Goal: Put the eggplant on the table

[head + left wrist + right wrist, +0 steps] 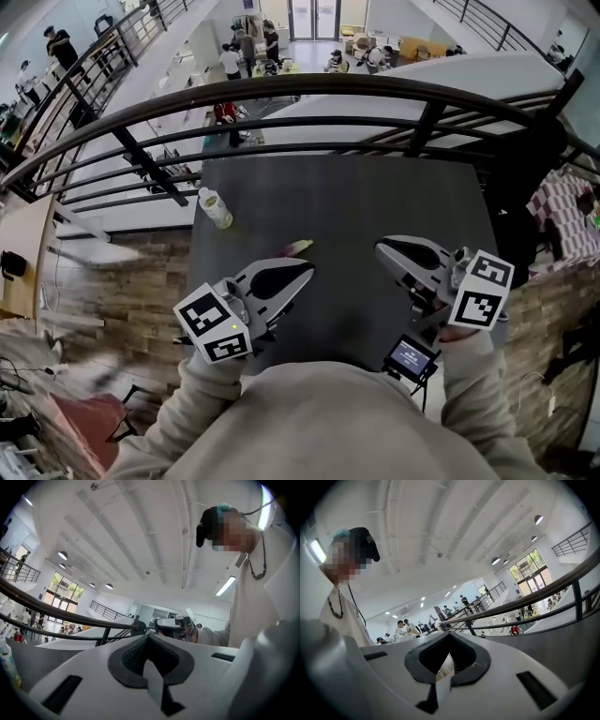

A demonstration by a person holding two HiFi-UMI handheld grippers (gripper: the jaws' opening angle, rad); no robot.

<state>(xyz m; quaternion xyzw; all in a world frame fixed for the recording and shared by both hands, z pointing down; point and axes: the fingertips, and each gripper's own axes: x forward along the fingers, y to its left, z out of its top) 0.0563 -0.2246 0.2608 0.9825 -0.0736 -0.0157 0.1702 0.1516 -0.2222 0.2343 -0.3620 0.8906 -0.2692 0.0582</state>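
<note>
Counter [375,197]: dark, square-cornered, set against a black curved railing [281,89] with an open hall below.

Far left of the counter: a pale bottle [215,207] with a green label lies tilted near the edge. It also shows at the left margin of the left gripper view [7,663].

My left gripper [302,272] is held level over the near left part of the counter, its marker cube [214,323] towards me. Its own view [149,635] shows the jaws closed tip to tip with nothing between them.

The eggplant [298,247] is small and pale purple with a yellow-green end. It lies on the counter just beyond the left gripper's tips, clear of both pairs of jaws, between the bottle and my right gripper.

My right gripper [382,248] is held level over the near right part, well apart from the eggplant. Its own view [449,634] shows the jaws pressed together and empty.

A small lit screen [410,357] sits below the right gripper, near my sleeve.
</note>
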